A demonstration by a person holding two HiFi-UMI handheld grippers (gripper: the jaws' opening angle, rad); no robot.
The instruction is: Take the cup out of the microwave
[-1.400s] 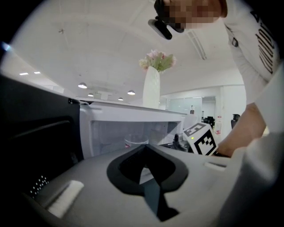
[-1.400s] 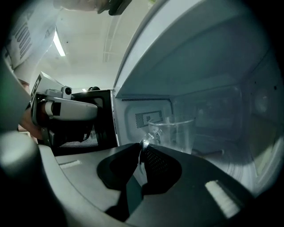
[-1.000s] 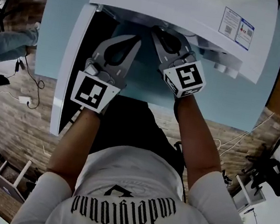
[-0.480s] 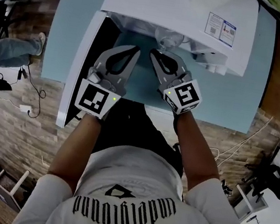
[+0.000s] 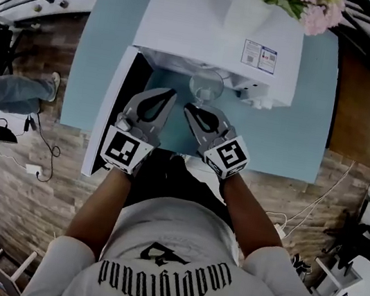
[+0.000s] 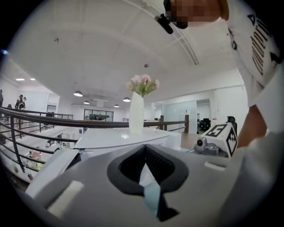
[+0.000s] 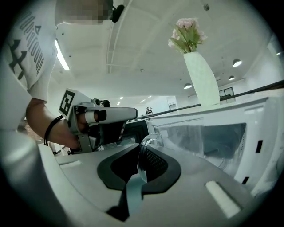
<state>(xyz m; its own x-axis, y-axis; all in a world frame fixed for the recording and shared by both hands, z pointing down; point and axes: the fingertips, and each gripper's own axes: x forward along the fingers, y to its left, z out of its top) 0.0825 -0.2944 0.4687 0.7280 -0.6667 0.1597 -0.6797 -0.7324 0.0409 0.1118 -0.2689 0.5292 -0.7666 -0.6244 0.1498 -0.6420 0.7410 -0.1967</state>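
While both grippers hang in front of the open microwave, the head view looks steeply down on a pale blue table. The white oven sits at the table's back, and its door is swung out on the left, dark inner face showing. A white vase of pink flowers stands on the oven's top.

The cup, clear glass, sits just outside the oven's mouth, over the blue surface. The right gripper has its tips at the cup's near side. The left gripper is just beside it, tips drawn together and apart from the cup. Whether the cup's base touches the table cannot be told.

Left gripper view: the jaws meet at the tips and nothing is between them. Beyond them are the oven's flat top and the vase, with a dark railing to the left. The right gripper's marker cube shows at the right edge.

Right gripper view: the jaws are narrowed onto the cup's thin glass wall, and the curved rim rises between the tips. The oven's cavity lies open to the right. The left gripper is alongside on the left.
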